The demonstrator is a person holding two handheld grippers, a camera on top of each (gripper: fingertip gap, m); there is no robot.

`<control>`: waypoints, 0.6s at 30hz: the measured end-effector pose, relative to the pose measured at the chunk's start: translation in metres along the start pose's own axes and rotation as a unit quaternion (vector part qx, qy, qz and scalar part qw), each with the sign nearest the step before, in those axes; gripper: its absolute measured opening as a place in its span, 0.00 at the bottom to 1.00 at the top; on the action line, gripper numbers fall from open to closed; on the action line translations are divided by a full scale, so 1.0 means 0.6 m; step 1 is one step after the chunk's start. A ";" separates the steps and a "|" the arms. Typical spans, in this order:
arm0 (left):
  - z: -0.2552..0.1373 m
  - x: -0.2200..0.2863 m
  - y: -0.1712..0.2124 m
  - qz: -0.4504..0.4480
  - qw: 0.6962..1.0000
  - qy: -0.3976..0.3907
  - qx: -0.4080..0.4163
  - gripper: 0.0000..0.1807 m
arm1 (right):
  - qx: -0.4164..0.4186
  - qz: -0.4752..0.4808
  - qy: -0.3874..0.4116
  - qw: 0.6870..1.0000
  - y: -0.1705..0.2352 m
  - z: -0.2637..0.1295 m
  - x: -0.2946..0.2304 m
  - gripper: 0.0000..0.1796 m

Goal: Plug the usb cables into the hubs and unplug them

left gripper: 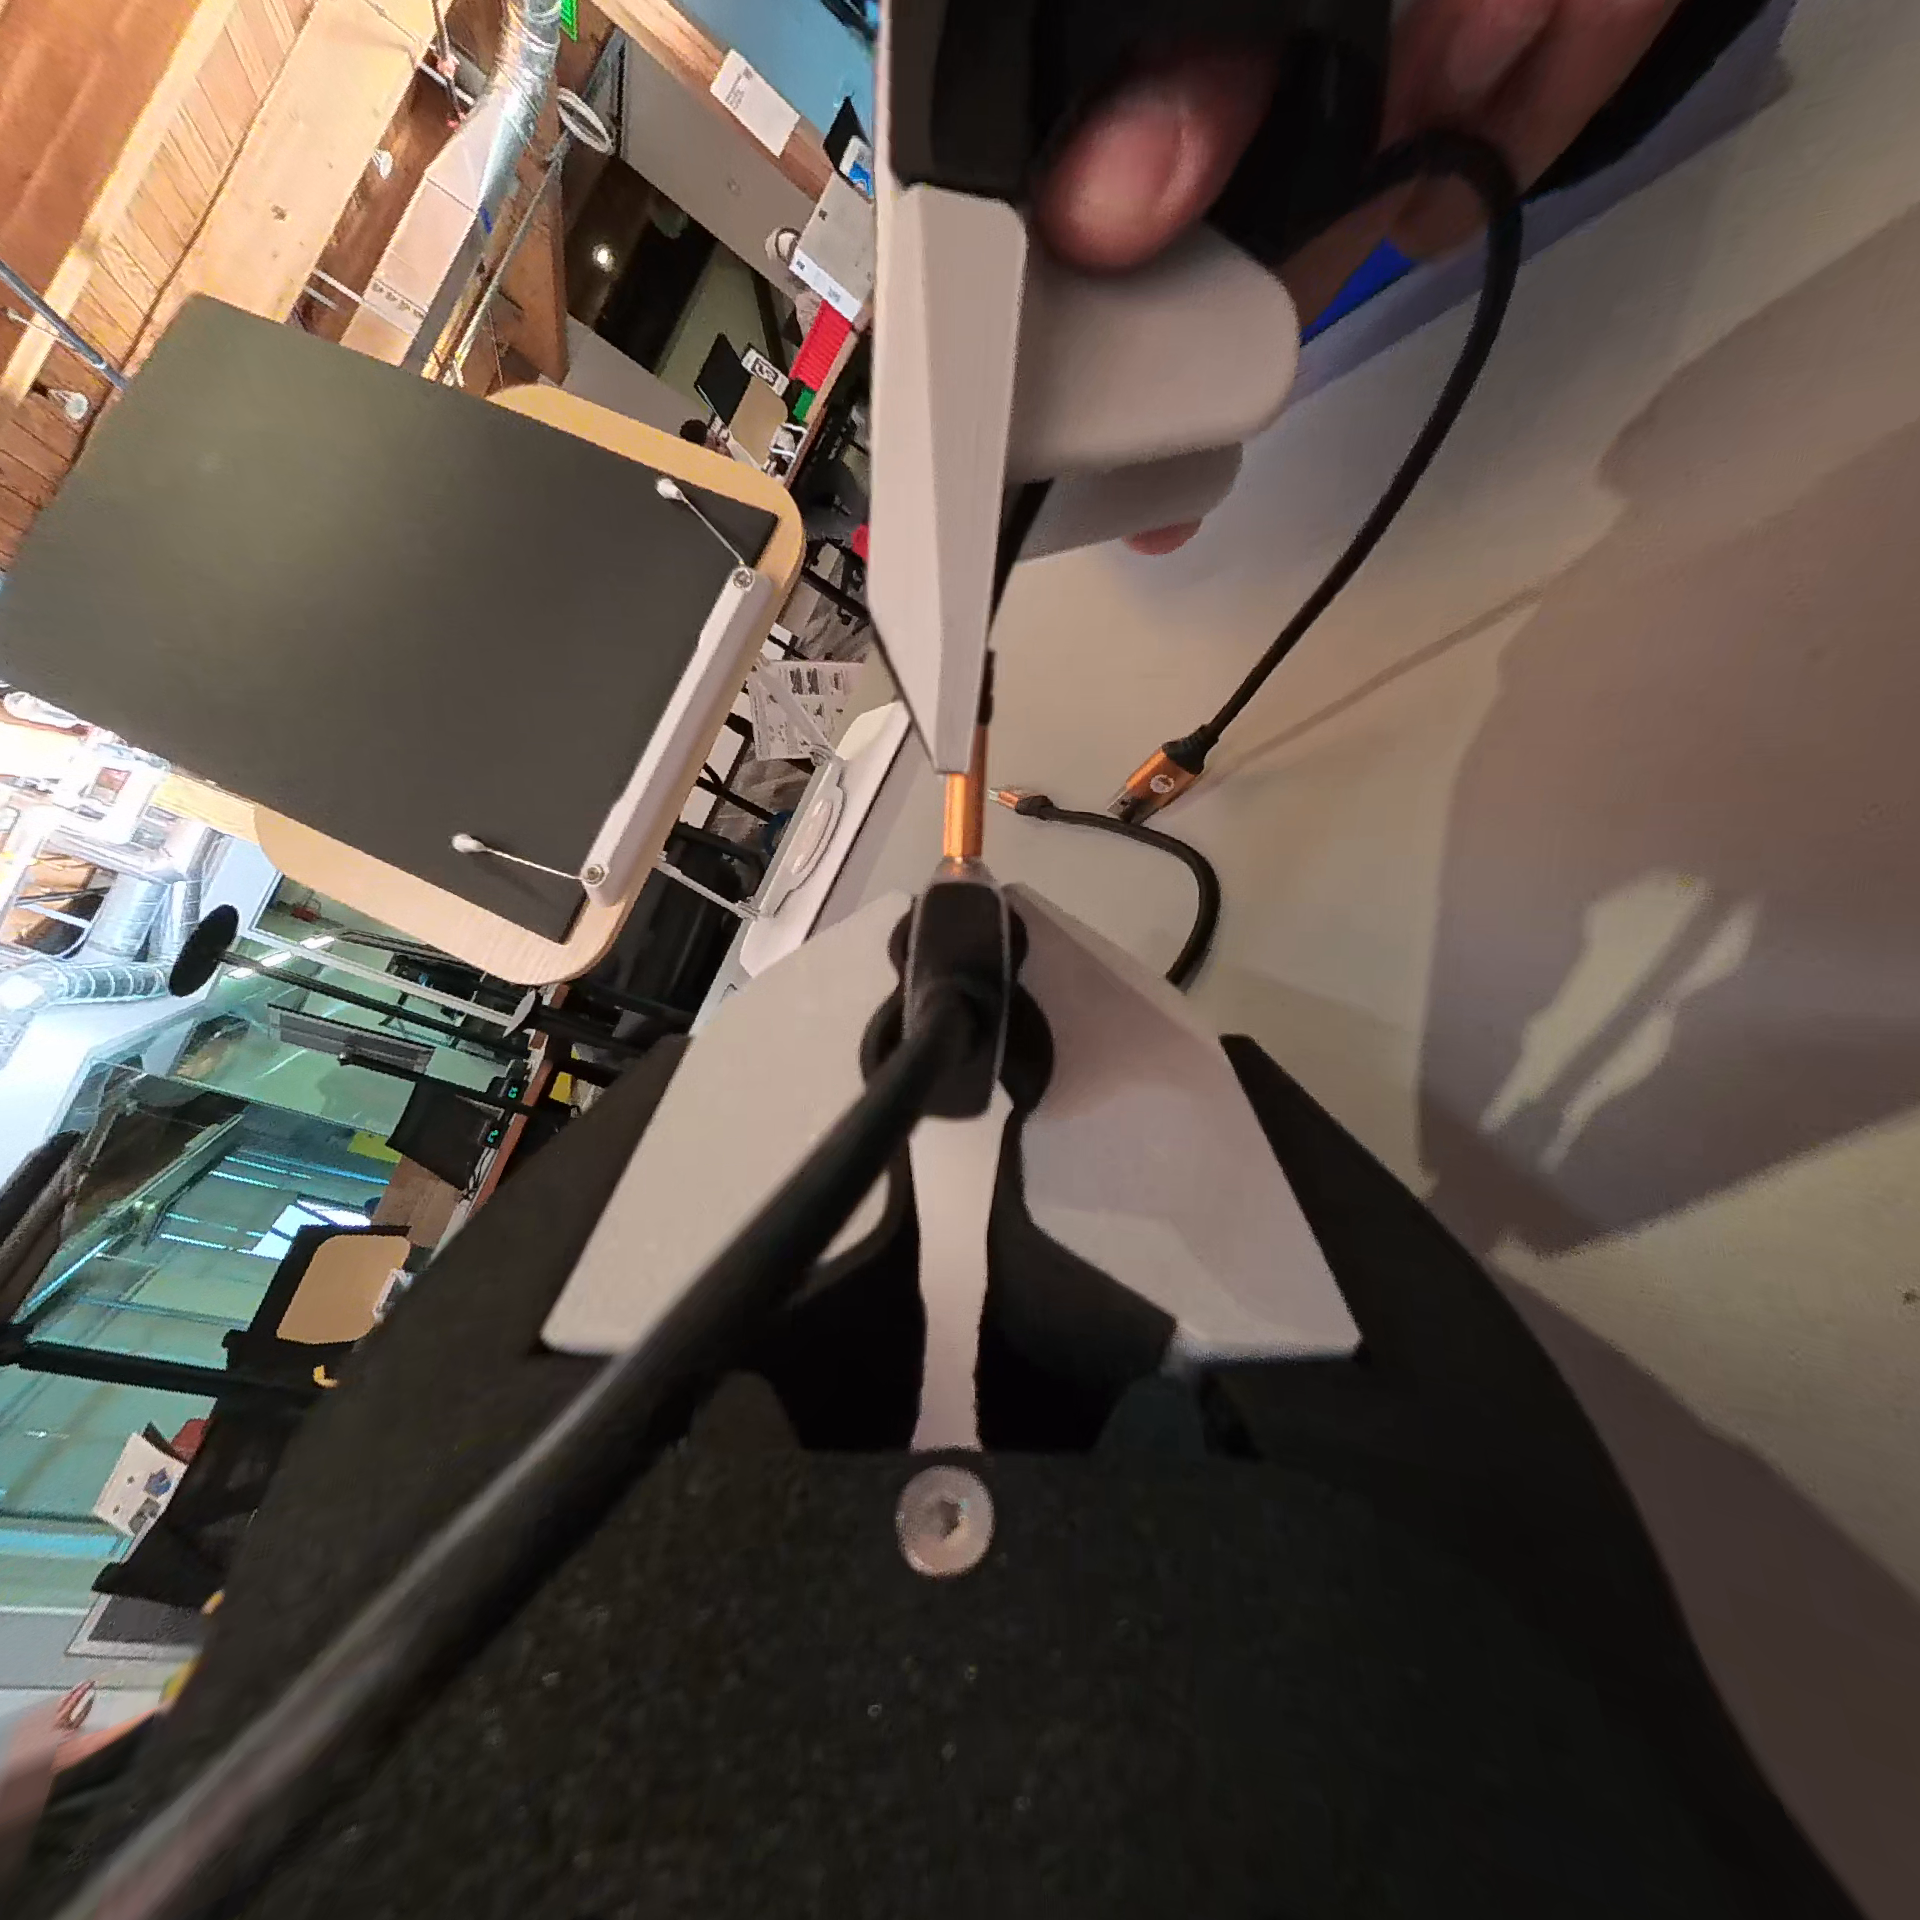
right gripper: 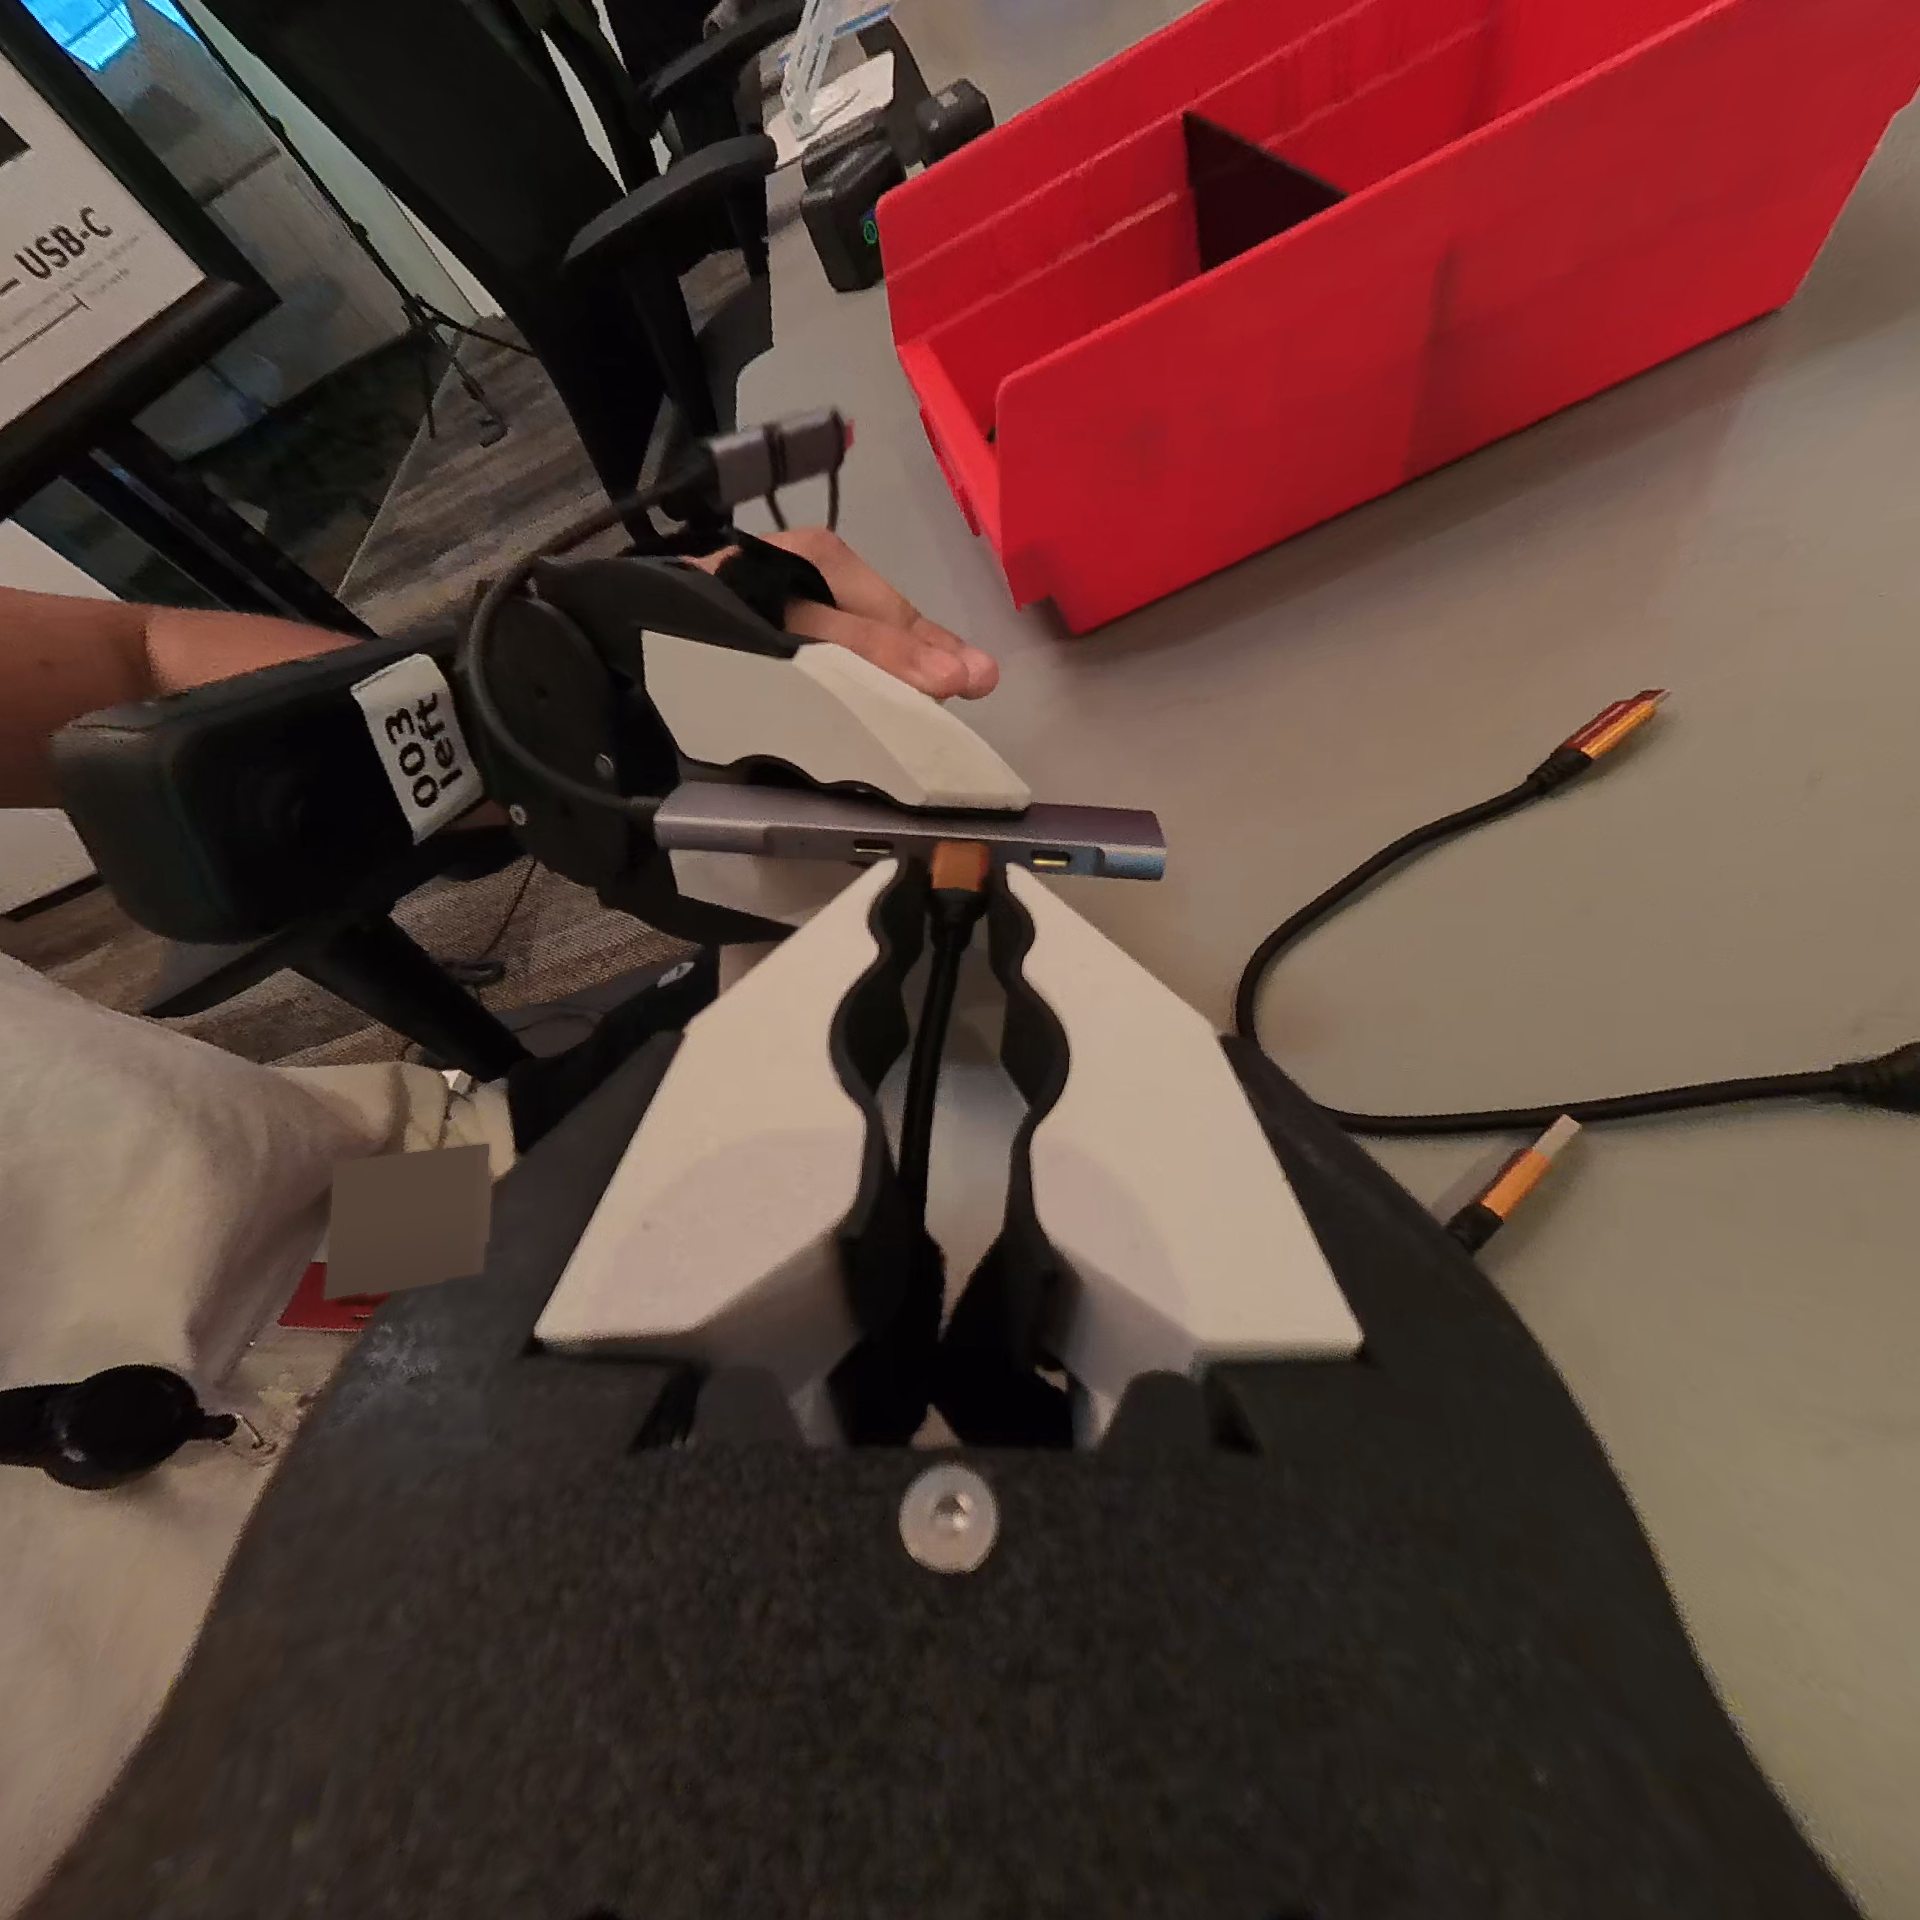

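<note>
The hub (right gripper: 904,826) is a flat grey bar with several small ports along its long edge, and a black cord leaves its end at 9 o'clock. It floats above the grey bench (right gripper: 1455,810), near the middle of the right wrist view. The left gripper (right gripper: 997,805) comes in from 9 o'clock and is closed flat on the hub, one white finger lying on top of it. In the left wrist view the hub is seen end-on between the fingers and is hard to make out.

The usb cable (right gripper: 940,997) is black with an orange plug (right gripper: 958,864). This plug sits in a port in the middle of the hub edge; how deep it goes I cannot tell. The right gripper (right gripper: 951,894) has its tips narrowed onto the plug, and the cable runs back between the wavy black pads.

At 3 o'clock two more orange plugs (right gripper: 1605,727) and (right gripper: 1522,1179) lie on the bench with their black cables, apart from both grippers. At 1 o'clock stands a red bin (right gripper: 1195,447) with a dark divider. The lower left is cut off by light cloth and a blurred patch.
</note>
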State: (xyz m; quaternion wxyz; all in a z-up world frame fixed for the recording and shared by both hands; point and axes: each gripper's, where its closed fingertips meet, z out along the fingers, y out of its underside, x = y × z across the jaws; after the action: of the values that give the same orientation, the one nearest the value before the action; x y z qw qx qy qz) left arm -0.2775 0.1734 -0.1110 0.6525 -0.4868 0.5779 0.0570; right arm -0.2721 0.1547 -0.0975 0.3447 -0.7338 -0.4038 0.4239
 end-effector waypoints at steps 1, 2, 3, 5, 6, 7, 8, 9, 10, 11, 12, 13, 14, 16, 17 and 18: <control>0.000 -0.001 -0.001 -0.002 1.000 -0.002 -0.002 0.06 | 0.000 -0.002 0.002 1.000 -0.001 0.000 0.000 0.06; 0.001 -0.001 -0.001 -0.003 1.000 -0.002 -0.003 0.06 | -0.003 -0.006 0.005 1.000 -0.001 -0.001 0.000 0.06; 0.001 -0.001 -0.001 -0.002 1.000 -0.001 -0.004 0.06 | -0.006 -0.012 0.009 1.000 0.000 -0.001 0.000 0.06; 0.003 -0.001 0.003 -0.007 1.000 0.001 -0.011 0.06 | -0.007 -0.009 0.015 1.000 0.000 0.001 0.005 0.06; 0.004 -0.002 0.005 -0.021 1.000 0.003 -0.017 0.06 | -0.001 -0.006 0.015 1.000 -0.003 0.002 0.007 0.06; 0.004 -0.003 0.006 -0.032 0.999 0.006 -0.020 0.06 | 0.003 -0.006 0.010 1.000 -0.005 0.002 0.007 0.06; 0.002 -0.005 0.004 -0.038 0.999 0.006 -0.020 0.06 | 0.007 -0.007 -0.001 1.000 -0.009 0.000 0.004 0.06; -0.001 -0.008 0.003 -0.040 0.999 0.005 -0.020 0.06 | 0.015 -0.010 -0.009 1.000 -0.017 -0.005 0.002 0.06; -0.004 -0.008 0.006 -0.039 0.999 0.006 -0.026 0.06 | 0.034 -0.014 -0.006 0.999 -0.031 -0.013 0.007 0.09; -0.007 -0.006 0.012 -0.035 0.999 0.013 -0.034 0.06 | 0.057 -0.019 0.002 0.998 -0.050 -0.024 0.017 0.13; -0.011 -0.002 0.018 -0.033 0.999 0.023 -0.037 0.06 | 0.076 -0.018 0.021 0.997 -0.069 -0.035 0.036 0.15; -0.015 0.003 0.020 -0.033 0.998 0.035 -0.030 0.06 | 0.085 -0.013 0.053 0.995 -0.086 -0.043 0.062 0.15; -0.019 0.010 0.018 -0.036 0.998 0.051 -0.018 0.05 | 0.083 -0.012 0.088 0.993 -0.097 -0.045 0.090 0.15; -0.023 0.017 0.017 -0.042 0.997 0.068 -0.009 0.05 | 0.052 -0.043 0.177 0.982 -0.102 -0.032 0.154 0.16; -0.023 0.019 0.018 -0.046 0.996 0.073 -0.011 0.06 | 0.027 -0.062 0.214 0.975 -0.098 -0.016 0.182 0.17; -0.025 0.022 0.015 -0.052 0.995 0.081 -0.008 0.05 | 0.002 -0.083 0.241 0.967 -0.090 0.006 0.203 0.18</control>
State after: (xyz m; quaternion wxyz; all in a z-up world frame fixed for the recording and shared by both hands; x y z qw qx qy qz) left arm -0.2895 0.1612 -0.1245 0.6018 -0.5244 0.6022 -0.0113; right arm -0.2530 0.2864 -0.0950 0.4668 -0.7778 -0.3675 0.2052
